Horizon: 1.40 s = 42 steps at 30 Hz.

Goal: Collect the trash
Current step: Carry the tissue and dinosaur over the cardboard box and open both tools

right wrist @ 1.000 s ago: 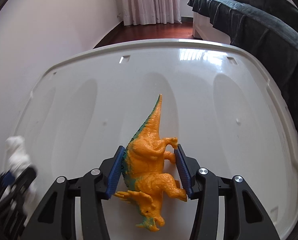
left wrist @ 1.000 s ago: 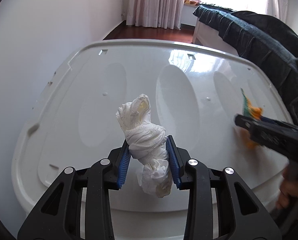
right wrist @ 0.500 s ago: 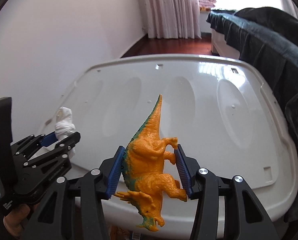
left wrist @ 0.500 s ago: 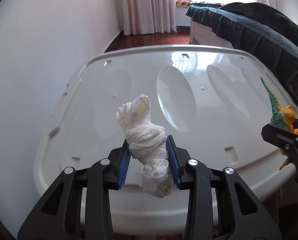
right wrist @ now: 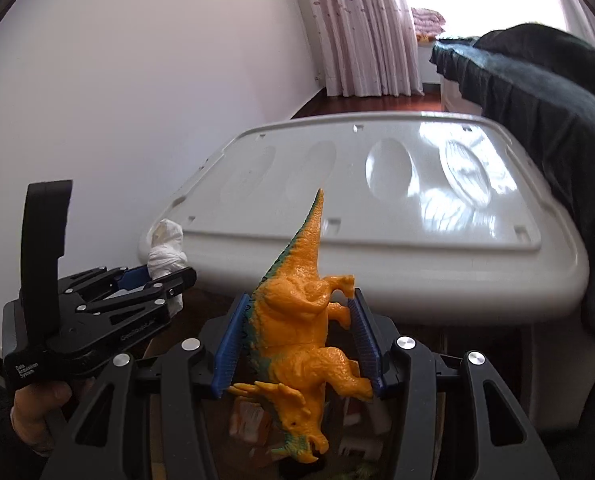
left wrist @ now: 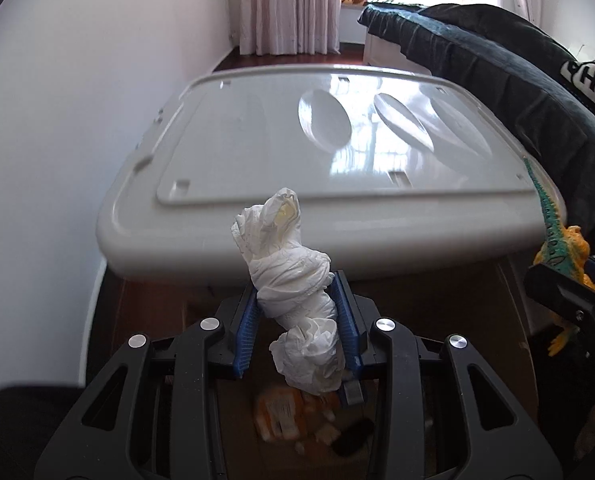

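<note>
One tissue wad, one toy dinosaur

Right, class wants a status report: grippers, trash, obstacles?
Left gripper shut on tissue wad. Right gripper shut on toy dinosaur. Both clear of white lid.

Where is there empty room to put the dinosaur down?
The white bin lid is bare from the wall side across to the dark bedding. Below the dinosaur and the tissue wad, the box looks crowded with blurry litter.
</note>
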Available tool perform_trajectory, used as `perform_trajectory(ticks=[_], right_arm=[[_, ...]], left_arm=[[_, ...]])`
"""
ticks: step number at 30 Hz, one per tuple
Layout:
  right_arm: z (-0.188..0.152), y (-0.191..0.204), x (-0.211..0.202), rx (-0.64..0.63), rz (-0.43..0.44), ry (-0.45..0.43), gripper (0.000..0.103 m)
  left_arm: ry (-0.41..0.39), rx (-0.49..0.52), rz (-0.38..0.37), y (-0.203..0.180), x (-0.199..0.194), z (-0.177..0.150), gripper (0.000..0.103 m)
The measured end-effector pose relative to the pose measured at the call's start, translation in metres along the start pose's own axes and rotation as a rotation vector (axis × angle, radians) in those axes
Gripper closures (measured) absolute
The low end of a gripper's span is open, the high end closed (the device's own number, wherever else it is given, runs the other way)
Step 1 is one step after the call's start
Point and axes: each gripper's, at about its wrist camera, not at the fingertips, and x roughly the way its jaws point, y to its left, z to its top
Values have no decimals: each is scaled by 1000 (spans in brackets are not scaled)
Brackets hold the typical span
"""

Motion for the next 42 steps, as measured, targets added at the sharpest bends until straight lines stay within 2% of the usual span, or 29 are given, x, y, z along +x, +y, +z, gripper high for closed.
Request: perform_trajectory(ticks=[6,9,15,21,34,35,36,37,38,42], right_arm=[[-46,2,-12,88,1,65,53],[-63,10,-4,109,-21,138,53],[-71,6,38,132,-60,271,53],[-89,-3,58,140,-84,327,53],[-87,-2,61,106,-95,316,52],[-86,-2,59,101,-106,313,52],[-84,0,59,98,-120,311,47],[-84,1,59,98,-137,306,31],[-82,0,54,102,-160,282,25],[-76,-10,40,145,-178,230,24]], left_arm=[[122,-11,-18,-6,-4,-52,68],[199,-7,-28,-6,2,-73,68],[282,-22,-15,-4,37,-80,68],[374,-30,20,3,82,-88,68],[326,5,10,-4,71,-82,67],[320,-2,12,-2,69,-81,62],[317,-8,15,-1,68,-80,54],[314,-13,27,0,67,-80,29],[305,-18,42,1,65,-79,19],[309,-23,37,2,65,-78,19]])
